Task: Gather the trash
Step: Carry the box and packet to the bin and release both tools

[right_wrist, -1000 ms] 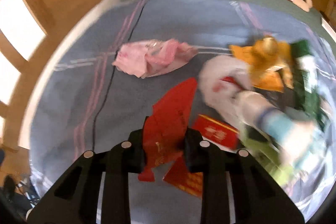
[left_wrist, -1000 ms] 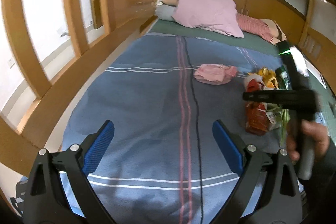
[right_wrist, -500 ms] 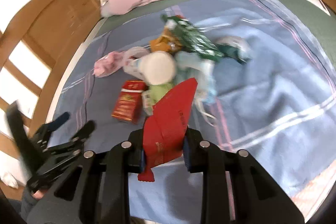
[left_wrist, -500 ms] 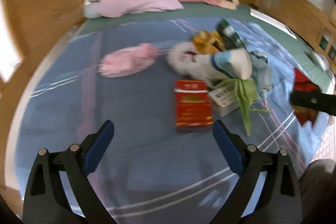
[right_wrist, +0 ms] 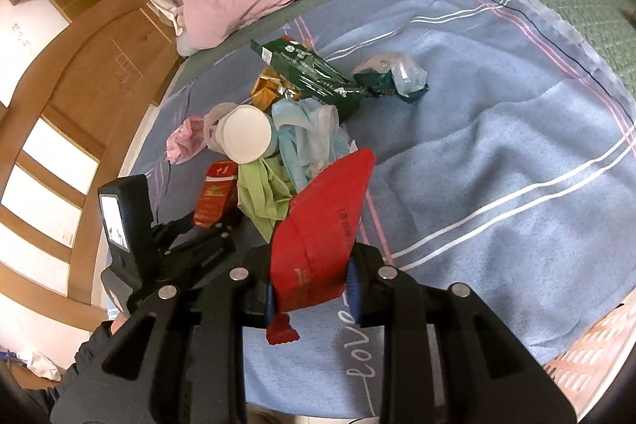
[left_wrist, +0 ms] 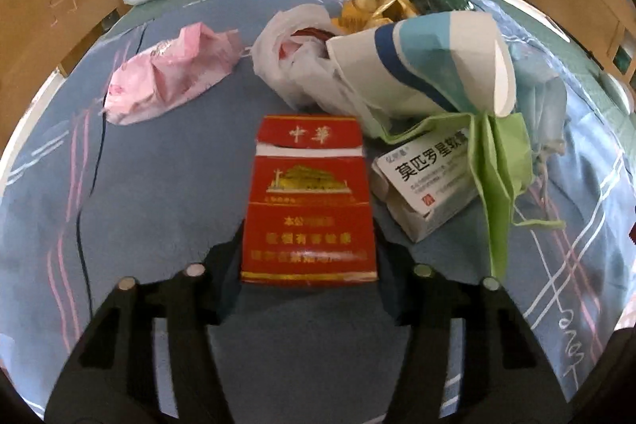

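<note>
1. Red cigarette pack (left_wrist: 309, 213) lies flat on the blue blanket (left_wrist: 167, 193), its near end between the fingers of the left gripper (left_wrist: 308, 257). The jaws have just been closing from wide and now stand narrow on either side of the pack; the fingers seem to meet its long edges, though the pads themselves are hidden behind it, so a firm grip is a judgement rather than something plainly shown.

2. Its long axis runs straight away from the jaws, lid end farthest, so the fingers flank the short width. That suits a squeeze across the pack without any turn of the wrist.

3. The left hand is plainly the nearer one. In the right wrist view the same pack (right_wrist: 212, 195) sits just ahead of the left tool, off to the left of the right gripper (right_wrist: 310, 289).

4. The right gripper is occupied: its jaws are clamped narrow on a red wrapper (right_wrist: 324, 225) that sticks up between them.

5. Just right of the pack lies a white medicine box (left_wrist: 429, 181), partly under a green cloth (left_wrist: 501, 169); they are near but not touching the pack.

6. Beyond is the rest of the trash: a paper cup (left_wrist: 429, 66), white plastic bag (left_wrist: 294, 54), and pink bag (left_wrist: 171, 74).
</note>
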`<state>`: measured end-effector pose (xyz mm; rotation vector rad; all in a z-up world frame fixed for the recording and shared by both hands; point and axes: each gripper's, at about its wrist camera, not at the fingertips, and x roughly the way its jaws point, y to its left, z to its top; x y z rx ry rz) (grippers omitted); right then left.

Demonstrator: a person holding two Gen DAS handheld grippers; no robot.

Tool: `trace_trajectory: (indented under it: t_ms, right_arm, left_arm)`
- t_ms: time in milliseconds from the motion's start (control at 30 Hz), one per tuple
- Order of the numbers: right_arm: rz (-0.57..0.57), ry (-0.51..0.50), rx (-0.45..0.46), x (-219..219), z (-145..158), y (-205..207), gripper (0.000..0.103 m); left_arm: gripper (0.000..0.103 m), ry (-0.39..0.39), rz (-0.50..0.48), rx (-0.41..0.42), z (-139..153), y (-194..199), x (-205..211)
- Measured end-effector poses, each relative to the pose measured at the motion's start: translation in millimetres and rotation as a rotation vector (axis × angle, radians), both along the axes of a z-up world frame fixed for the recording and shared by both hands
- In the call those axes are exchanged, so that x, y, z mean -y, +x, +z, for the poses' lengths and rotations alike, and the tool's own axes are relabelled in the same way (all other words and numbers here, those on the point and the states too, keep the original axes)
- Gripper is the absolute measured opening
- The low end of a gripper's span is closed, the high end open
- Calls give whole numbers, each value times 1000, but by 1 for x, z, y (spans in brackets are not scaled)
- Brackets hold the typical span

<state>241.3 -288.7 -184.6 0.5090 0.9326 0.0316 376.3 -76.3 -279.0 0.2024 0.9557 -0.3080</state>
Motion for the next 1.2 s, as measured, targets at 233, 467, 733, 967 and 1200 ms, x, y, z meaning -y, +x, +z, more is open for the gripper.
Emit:
trace_trajectory:
  t_ms: [233,467,733,967,1200]
  right_arm:
    - [2,-22,46,-2,19,-11,28]
    - [-56,-72,112,2,57,-57,28]
    - [-240,-141,167,42,97,-157,28]
    - [-468,-207,211,85,125,-264,28]
    - [-626,-244,213,111,129,-346,28]
  left_arm:
    - [56,-6,47,59,33,-22,-13]
    - [56,-27,16,168,104,-87,-13]
    - [56,-120,-152,253,169,-165,52]
    - [56,-194,-411,286,197,-249,150]
    - [56,-213,-620,257,185,-324,234]
